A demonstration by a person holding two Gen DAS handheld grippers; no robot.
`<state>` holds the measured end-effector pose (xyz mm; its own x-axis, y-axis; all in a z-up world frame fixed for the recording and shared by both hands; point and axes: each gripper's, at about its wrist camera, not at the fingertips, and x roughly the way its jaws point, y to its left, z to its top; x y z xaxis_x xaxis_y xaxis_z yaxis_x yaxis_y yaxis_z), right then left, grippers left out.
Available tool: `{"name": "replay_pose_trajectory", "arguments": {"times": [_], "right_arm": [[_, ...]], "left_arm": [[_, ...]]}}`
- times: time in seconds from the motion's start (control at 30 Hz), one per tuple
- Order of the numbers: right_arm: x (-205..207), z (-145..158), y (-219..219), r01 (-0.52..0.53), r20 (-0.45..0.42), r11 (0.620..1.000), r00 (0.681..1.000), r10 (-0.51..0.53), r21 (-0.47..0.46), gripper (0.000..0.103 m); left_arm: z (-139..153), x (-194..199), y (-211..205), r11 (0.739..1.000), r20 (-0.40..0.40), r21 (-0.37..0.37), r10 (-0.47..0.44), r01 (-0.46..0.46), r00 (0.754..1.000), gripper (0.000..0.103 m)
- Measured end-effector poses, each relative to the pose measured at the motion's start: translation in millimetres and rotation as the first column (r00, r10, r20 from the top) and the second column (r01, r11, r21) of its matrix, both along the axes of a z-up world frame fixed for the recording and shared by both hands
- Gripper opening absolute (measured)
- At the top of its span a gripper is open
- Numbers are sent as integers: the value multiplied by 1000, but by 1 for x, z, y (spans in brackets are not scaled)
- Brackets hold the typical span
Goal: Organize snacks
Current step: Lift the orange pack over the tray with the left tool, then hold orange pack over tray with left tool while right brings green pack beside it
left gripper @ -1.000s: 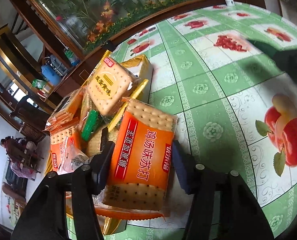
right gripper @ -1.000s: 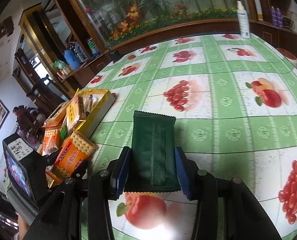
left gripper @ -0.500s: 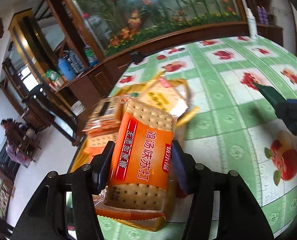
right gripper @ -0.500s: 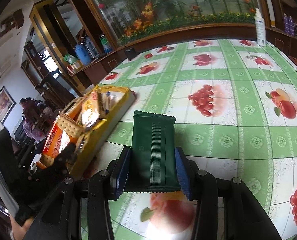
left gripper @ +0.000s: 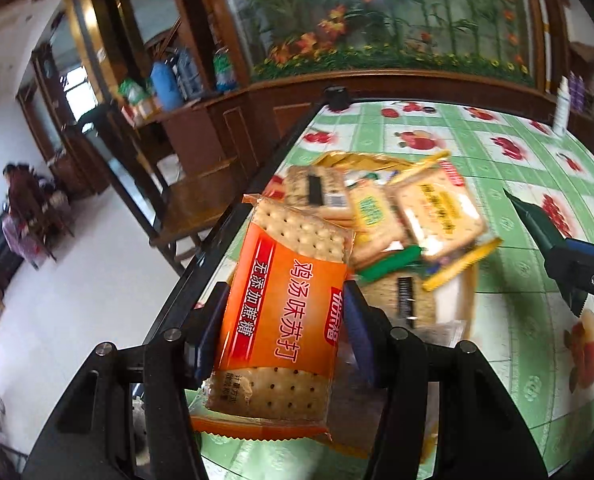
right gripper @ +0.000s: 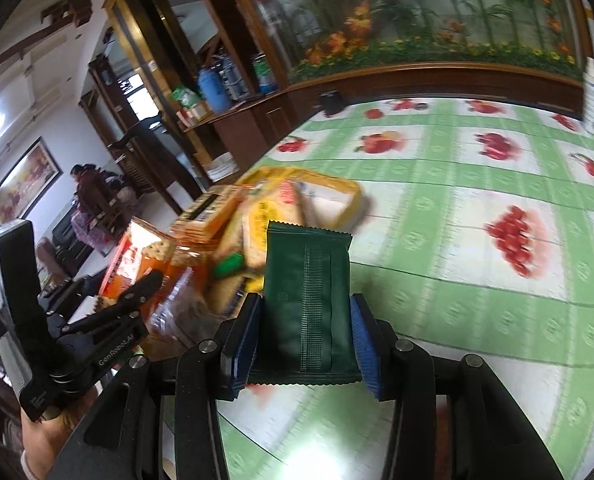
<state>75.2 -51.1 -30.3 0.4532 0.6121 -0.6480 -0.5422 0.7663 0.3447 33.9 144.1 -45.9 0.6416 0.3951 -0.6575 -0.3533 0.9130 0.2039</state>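
Note:
My left gripper (left gripper: 283, 330) is shut on an orange cracker packet (left gripper: 285, 308) and holds it above the table's left edge. Just beyond it lies a pile of cracker packets (left gripper: 413, 220) on a yellow bag (left gripper: 357, 158). My right gripper (right gripper: 303, 346) is shut on a dark green snack packet (right gripper: 307, 296) and holds it over the table, just right of the pile (right gripper: 253, 216). The green packet (left gripper: 537, 220) shows at the right of the left wrist view. The left gripper with its orange packet (right gripper: 137, 252) shows at the left of the right wrist view.
The table has a green and white fruit-print cloth (right gripper: 477, 216). A white bottle (left gripper: 561, 106) stands at its far right and a small dark object (left gripper: 337, 98) at the far edge. A wooden chair (left gripper: 193, 208) stands left of the table. A person (left gripper: 19, 216) sits far left.
My left gripper has lifted the orange packet off the pile and drawn back toward the table's left edge. My right gripper has carried the green packet left, closer to the pile.

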Motion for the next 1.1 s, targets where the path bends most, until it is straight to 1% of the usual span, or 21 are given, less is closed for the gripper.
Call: {"name": "replay_pose_trajectory", "arguments": {"times": [0.1,0.17,0.27,0.43,0.57,0.83,1.1], "right_arm": [[6,5,24,-36,12,999,999,36,1,45],[10,8,40,-58,24,998,998,58,0,45],[15,11,63,-86,31,996,996,86,-5,45],[19,9,97,-114,45,993,992,116,-34,45],[22,3,110,-117,55,991,991,120,-62,45],[25,-1,114,-103,59,991,992,108,-85,45],[33,-10,117,-95,44,991,994,100,-93,45]], "left_arm": [[-5,2,18,997,-4,-72,13,-14,1000,55],[-8,3,26,996,-8,-83,23,-24,1000,55],[-10,7,36,989,-4,-149,15,-15,1000,55],[-8,14,38,987,-1,-160,3,-3,1000,55],[-9,15,39,986,2,-167,-7,7,1000,55],[-10,17,40,985,1,-173,-20,20,1000,55],[-9,18,40,984,0,-178,-23,23,1000,55]]}}
